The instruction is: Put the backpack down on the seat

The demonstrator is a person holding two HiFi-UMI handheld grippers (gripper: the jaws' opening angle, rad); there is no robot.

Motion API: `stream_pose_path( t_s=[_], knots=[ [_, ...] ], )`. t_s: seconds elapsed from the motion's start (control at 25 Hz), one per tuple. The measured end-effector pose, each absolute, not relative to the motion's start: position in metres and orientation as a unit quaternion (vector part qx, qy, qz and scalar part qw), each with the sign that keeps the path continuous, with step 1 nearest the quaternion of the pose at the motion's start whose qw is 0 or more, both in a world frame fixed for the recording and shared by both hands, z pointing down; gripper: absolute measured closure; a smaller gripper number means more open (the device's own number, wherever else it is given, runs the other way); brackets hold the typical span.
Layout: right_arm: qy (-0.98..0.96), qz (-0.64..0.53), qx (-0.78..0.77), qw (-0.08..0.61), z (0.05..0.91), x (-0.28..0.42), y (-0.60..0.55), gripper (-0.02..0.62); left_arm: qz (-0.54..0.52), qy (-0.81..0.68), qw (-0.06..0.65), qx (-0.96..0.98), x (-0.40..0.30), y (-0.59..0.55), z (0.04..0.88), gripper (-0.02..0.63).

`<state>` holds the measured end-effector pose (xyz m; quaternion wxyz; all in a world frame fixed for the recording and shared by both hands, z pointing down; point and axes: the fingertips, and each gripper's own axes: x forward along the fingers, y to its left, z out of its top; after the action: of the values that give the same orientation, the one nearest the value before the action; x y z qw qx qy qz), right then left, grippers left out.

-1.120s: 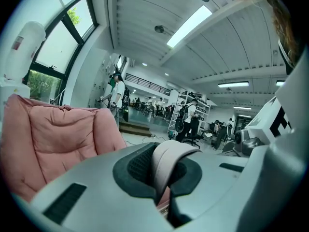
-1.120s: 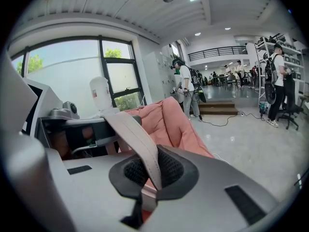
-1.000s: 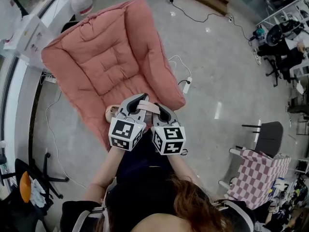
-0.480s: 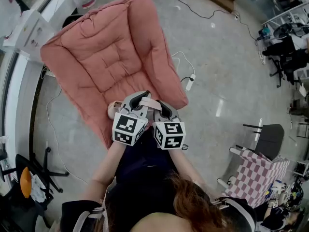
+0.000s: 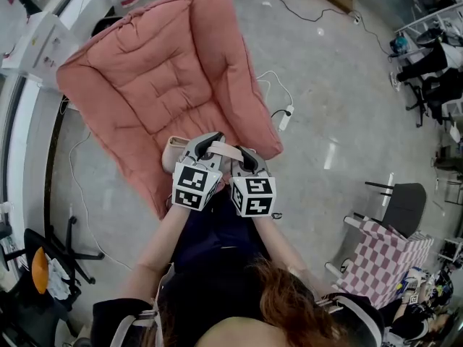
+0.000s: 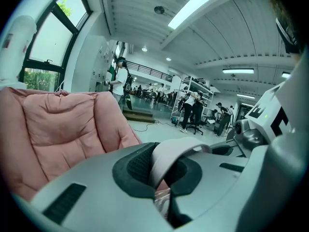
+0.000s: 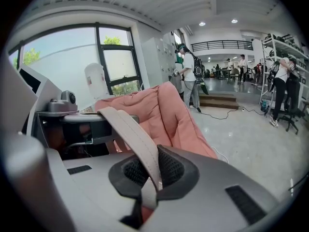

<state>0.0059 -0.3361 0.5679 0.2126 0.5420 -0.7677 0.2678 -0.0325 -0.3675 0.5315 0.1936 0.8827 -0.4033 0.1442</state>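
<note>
Pink seat (image 5: 152, 71) beyond; backpack strap (image 5: 228, 151) in left gripper (image 5: 208, 140) and right gripper (image 5: 247, 155)

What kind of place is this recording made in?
Probably an open-plan lab or workshop hall: storage shelving, a wheeled office chair and a power strip lying on the polished floor.

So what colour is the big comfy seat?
The seat is salmon pink; the head view shows it best.
</note>
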Motion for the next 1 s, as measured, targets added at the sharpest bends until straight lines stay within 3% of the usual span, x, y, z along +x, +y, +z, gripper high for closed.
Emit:
stream_pose_path(
  t_s=[1.0],
  knots=[
    [-0.733, 0.303, 0.546, 0.270, 0.640, 0.018, -0.314, 0.560, 0.203, -0.377, 0.221, 0.876, -0.027, -0.352, 0.610, 0.588]
  ],
)
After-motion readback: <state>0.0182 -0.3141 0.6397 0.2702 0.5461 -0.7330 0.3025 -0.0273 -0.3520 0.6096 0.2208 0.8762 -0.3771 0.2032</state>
